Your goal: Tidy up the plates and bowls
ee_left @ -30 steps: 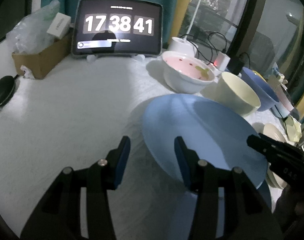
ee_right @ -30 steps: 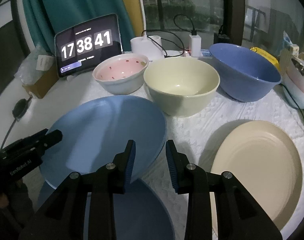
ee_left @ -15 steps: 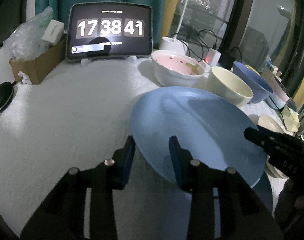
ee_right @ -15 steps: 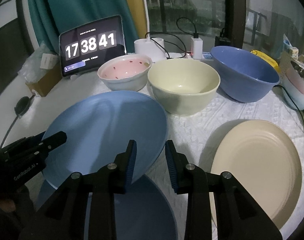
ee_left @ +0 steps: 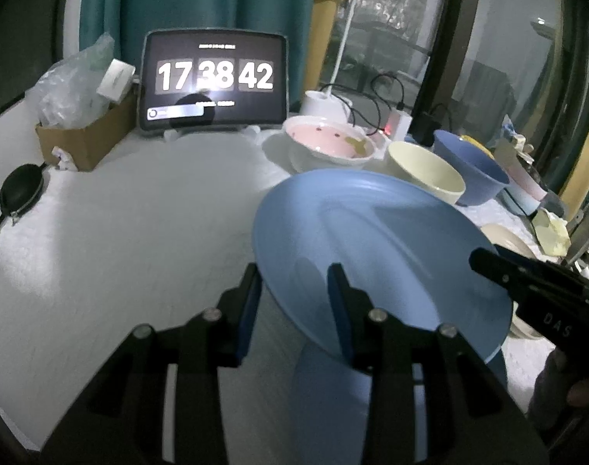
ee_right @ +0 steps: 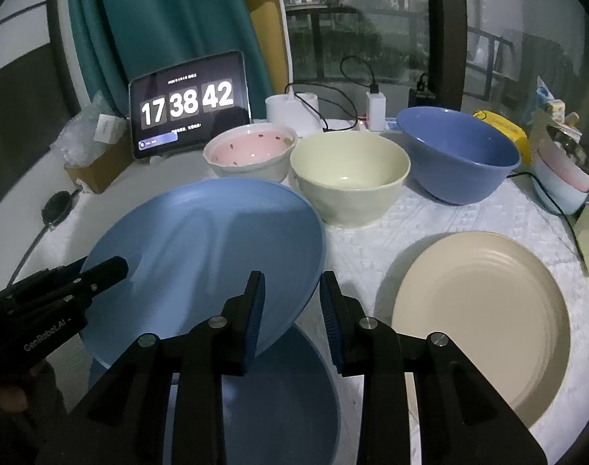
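While my left gripper (ee_left: 292, 298) and right gripper (ee_right: 290, 302) each clamp the round light-blue plastic plate (ee_right: 205, 255), it hangs tilted. Left jaws just narrowed onto its rim. Its housing reads "GenRobot.AI"; black tablet clock (ee_right: 188, 110) reads 17 38 42.

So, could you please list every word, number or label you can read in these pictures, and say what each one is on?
"17 38 42": clock digits on the tablet screen.
"GenRobot.AI": white lettering on the body of the left claw, right wrist view.
"DAS": partial white lettering on the body of the right claw, left wrist view.
Small lines above and below the tablet's digits: too small to read.
Label on the white box: blurred, unreadable.
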The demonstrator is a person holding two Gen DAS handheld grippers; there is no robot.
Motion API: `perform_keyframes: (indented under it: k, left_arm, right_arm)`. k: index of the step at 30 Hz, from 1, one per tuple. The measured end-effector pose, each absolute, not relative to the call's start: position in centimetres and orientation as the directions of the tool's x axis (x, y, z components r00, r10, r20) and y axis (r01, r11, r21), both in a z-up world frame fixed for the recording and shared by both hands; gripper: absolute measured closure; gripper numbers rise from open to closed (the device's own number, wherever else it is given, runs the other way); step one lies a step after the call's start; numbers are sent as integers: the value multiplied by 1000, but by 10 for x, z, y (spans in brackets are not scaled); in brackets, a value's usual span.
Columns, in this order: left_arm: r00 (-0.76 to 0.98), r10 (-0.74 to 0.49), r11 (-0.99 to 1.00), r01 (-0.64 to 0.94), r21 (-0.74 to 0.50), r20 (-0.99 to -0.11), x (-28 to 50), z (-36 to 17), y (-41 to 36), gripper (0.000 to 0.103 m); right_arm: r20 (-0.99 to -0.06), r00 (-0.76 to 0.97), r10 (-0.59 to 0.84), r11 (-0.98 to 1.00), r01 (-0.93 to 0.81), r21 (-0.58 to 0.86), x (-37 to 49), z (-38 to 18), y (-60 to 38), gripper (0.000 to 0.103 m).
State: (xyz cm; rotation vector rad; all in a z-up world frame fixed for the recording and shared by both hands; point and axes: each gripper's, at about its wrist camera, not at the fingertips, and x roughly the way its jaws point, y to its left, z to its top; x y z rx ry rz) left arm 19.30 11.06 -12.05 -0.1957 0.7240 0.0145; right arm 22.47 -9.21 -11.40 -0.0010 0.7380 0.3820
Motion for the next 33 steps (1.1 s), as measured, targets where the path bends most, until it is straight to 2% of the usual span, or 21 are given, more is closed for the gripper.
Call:
perform_keyframes:
  k: [16,33]
  left_arm:
    - [776,-63,988,-42,-152,-627,166,-106,80,67]
    - [771,-90,993,19,-118,-630,161,-99,38,67]
  right_arm:
    - [-613,717,332,939,-311,145,193,-104,-122,71]
    - [-582,752,309,951,-255,176,178,-104,-166,71]
